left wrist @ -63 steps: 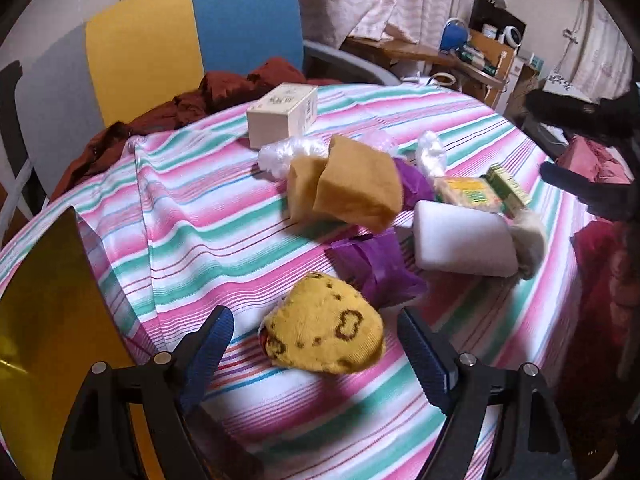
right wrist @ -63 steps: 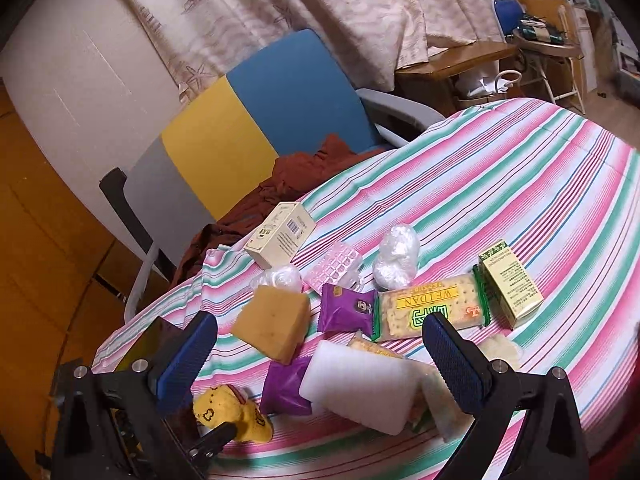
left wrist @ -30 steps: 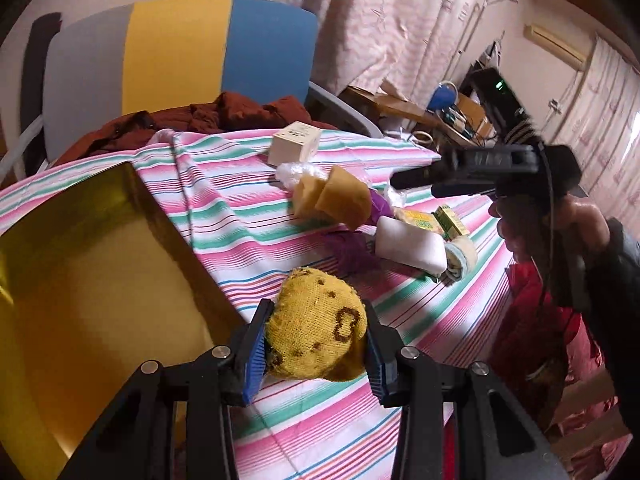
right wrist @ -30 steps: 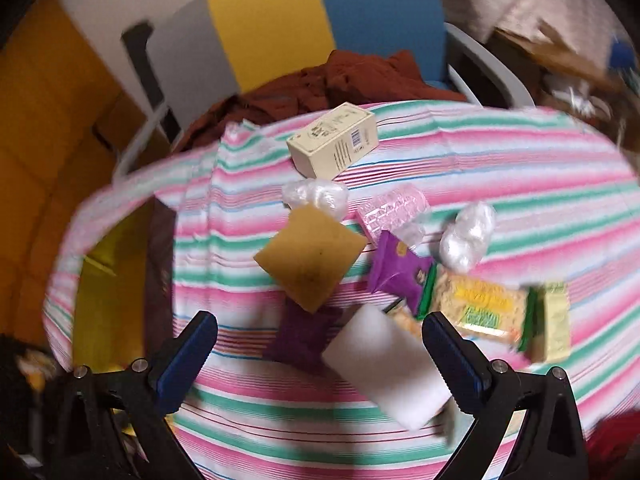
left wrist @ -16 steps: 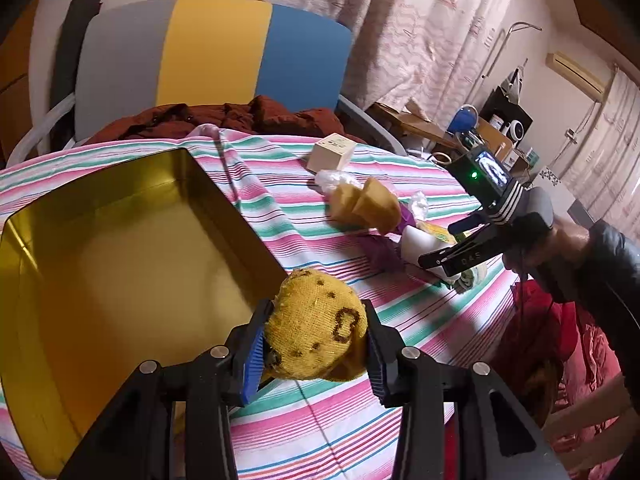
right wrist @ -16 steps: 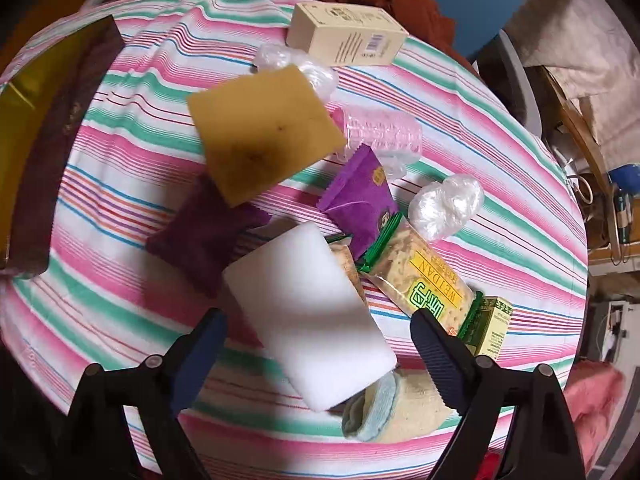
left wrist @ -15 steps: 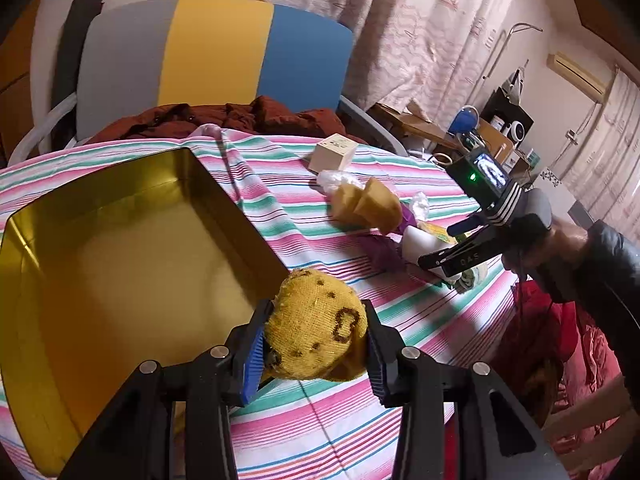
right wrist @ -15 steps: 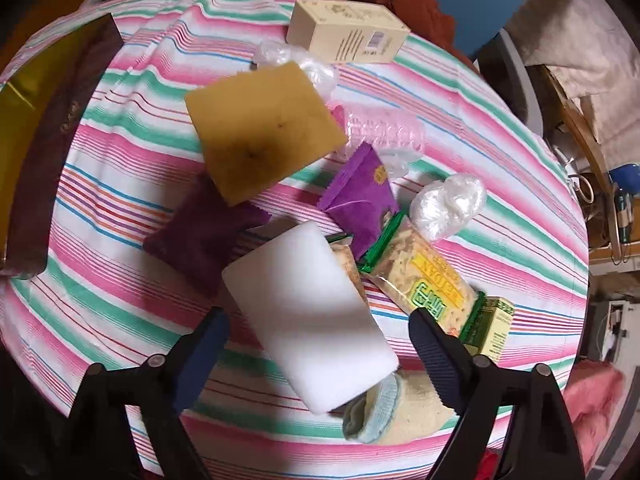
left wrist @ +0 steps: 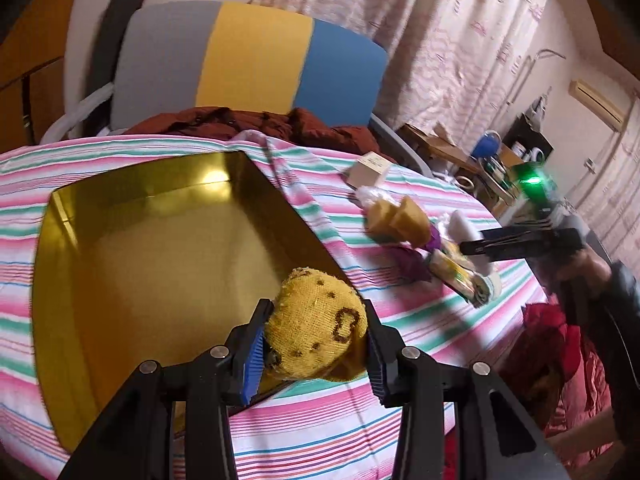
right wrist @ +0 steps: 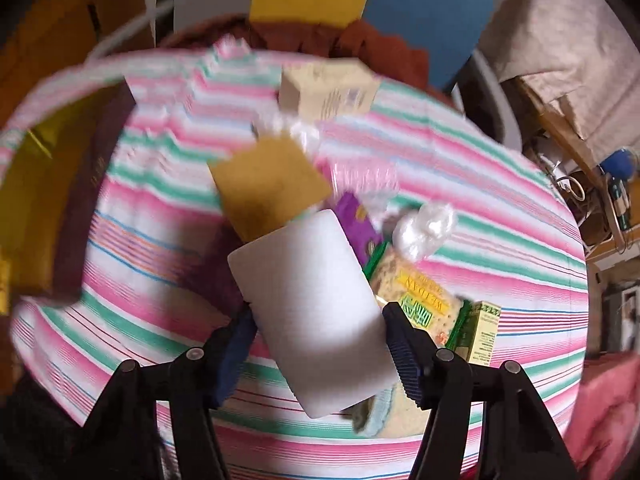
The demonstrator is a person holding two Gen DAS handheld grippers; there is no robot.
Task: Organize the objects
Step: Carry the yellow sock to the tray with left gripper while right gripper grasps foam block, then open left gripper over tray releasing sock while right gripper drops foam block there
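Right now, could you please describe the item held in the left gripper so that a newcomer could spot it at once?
Find the gold tin on the striped tablecloth. At its near right corner, the left gripper is shut on a rolled mustard-yellow sock. Unlike the smooth sponges and packets nearby, it is knitted, with dark brown markings.

- My right wrist view is smeared by motion: print on the cream box [right wrist: 328, 88] is unreadable.
- The white foam block [right wrist: 316, 312] covers whatever lies beneath it, and hides part of the cracker packet [right wrist: 416, 292].
- The gold tin [left wrist: 160, 264] runs behind my left tongs [left wrist: 316, 344]; its near corner is hidden.
- The yellow knitted sock ball [left wrist: 316, 332] hides its own underside.
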